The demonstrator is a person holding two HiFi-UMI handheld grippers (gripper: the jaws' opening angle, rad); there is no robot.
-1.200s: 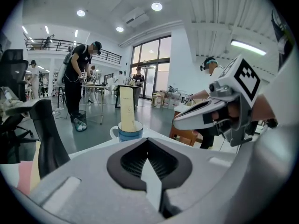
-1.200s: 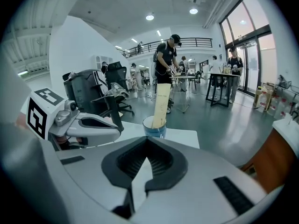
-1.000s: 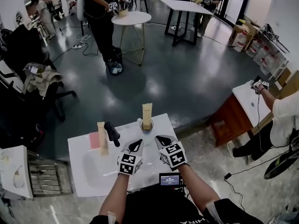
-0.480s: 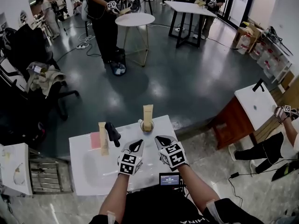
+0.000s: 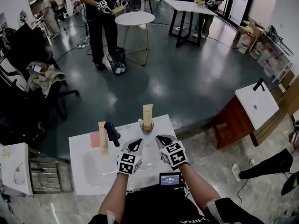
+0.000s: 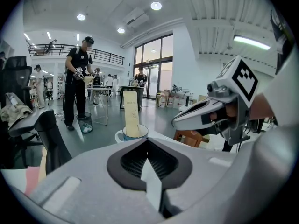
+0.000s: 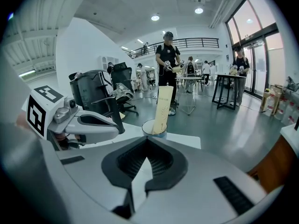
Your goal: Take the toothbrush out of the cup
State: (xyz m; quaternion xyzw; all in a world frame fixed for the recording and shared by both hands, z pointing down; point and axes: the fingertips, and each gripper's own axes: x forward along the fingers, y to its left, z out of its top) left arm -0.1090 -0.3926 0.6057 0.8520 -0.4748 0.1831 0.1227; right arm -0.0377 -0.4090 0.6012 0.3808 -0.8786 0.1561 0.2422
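Note:
A tall beige toothbrush package stands upright in a small cup at the far edge of the white table. My left gripper and right gripper rest side by side just short of the cup, both pointing at it. Both are shut and hold nothing. In the left gripper view, the cup and package sit straight ahead of the closed tips. In the right gripper view, the cup and package stand ahead of the closed tips.
To the left on the table are another beige package, a pink pad and a black object. A small screen sits at the near edge. Chairs stand left; a person works at a round table beyond.
Neither gripper has moved. The person at the round table has stepped left, and the person at the right has moved almost out of view.

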